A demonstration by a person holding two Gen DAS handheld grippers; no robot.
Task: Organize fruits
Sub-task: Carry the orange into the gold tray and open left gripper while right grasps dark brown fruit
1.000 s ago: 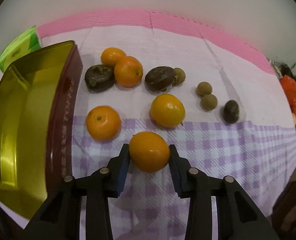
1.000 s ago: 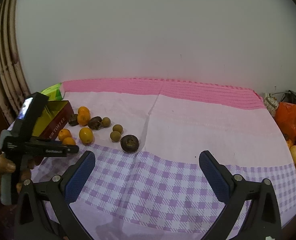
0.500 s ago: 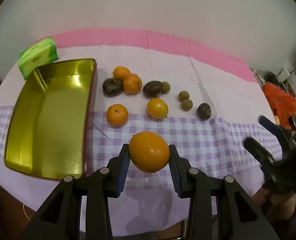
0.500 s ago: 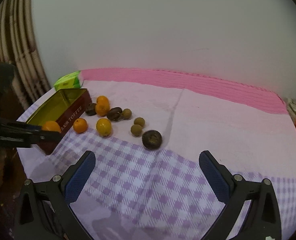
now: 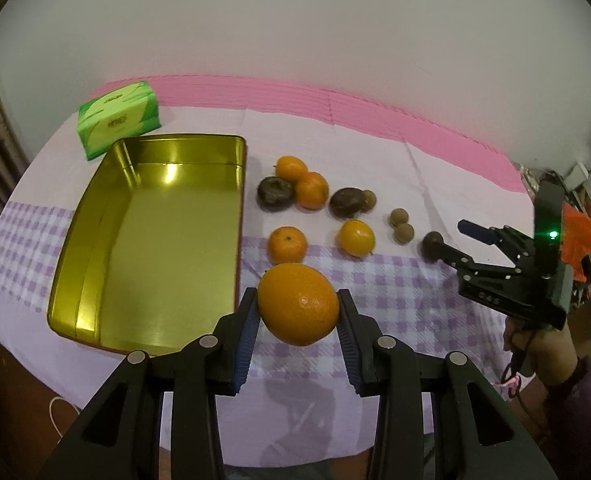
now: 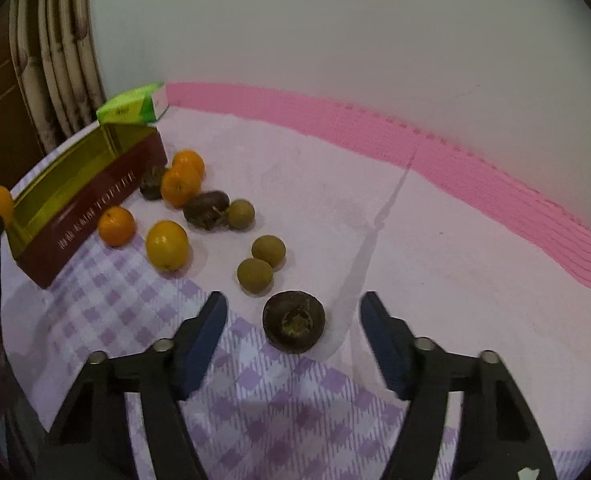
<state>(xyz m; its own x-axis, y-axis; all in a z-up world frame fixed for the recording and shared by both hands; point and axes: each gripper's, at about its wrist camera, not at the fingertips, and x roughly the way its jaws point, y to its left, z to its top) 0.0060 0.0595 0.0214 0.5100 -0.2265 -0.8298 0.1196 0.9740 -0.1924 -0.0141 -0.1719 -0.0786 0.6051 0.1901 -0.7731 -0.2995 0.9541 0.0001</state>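
Gripping an orange [image 5: 298, 303] tight, the left tongs [image 5: 298, 320] hold it raised just right of the gold tin [image 5: 151, 240], above the checked cloth.
Right tongs [image 6: 293, 334] gape wide, empty, straddling a dark brown fruit [image 6: 294, 321] on the bench [image 6: 455, 260]; loose oranges and small green-brown fruits lie beside the tin.

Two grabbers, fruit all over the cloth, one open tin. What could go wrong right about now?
The left gripper pinches an orange only at its sides, above the cloth and beside the tin; a loose hold might let it drop and roll off the table edge. The right gripper, jaws open, flanks a dark round fruit; closing off-centre could push it into the two small brown fruits just beyond.
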